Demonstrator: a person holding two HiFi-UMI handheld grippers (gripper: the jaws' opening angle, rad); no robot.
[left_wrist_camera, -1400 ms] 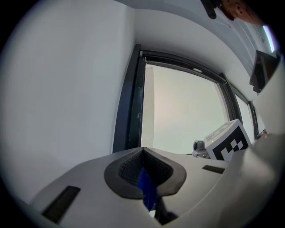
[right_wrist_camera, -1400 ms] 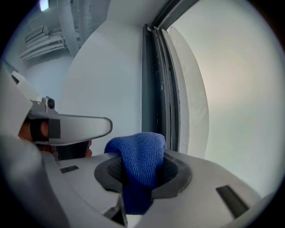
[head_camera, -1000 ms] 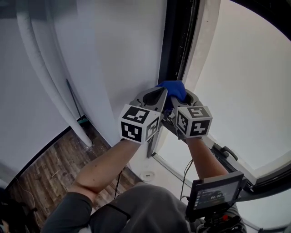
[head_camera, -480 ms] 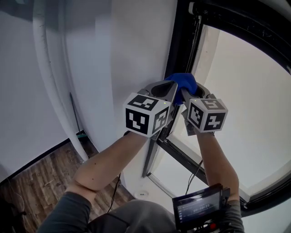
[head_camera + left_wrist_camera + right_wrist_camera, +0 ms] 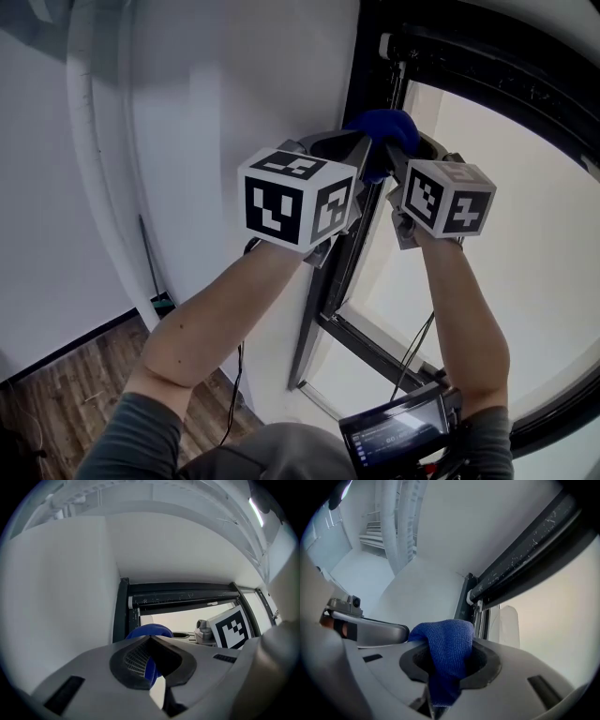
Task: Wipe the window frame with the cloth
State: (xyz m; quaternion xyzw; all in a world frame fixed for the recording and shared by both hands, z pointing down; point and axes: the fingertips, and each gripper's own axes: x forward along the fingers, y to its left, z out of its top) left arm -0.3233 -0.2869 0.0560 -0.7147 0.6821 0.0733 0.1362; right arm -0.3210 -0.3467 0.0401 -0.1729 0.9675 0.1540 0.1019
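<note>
Blue near the upper corner of the window frame [image 5: 370,66], held the cloth [image 5: 380,127] pinched tight in both left gripper [image 5: 152,663] and right gripper [image 5: 443,667]; judged wiping under way, top rail seemingly left.

Window frame [image 5: 373,66] beyond upper edge.

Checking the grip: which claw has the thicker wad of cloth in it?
The right claw: a thick fold of cloth bulges from its jaws; the left claw pinches only a thin edge.
</note>
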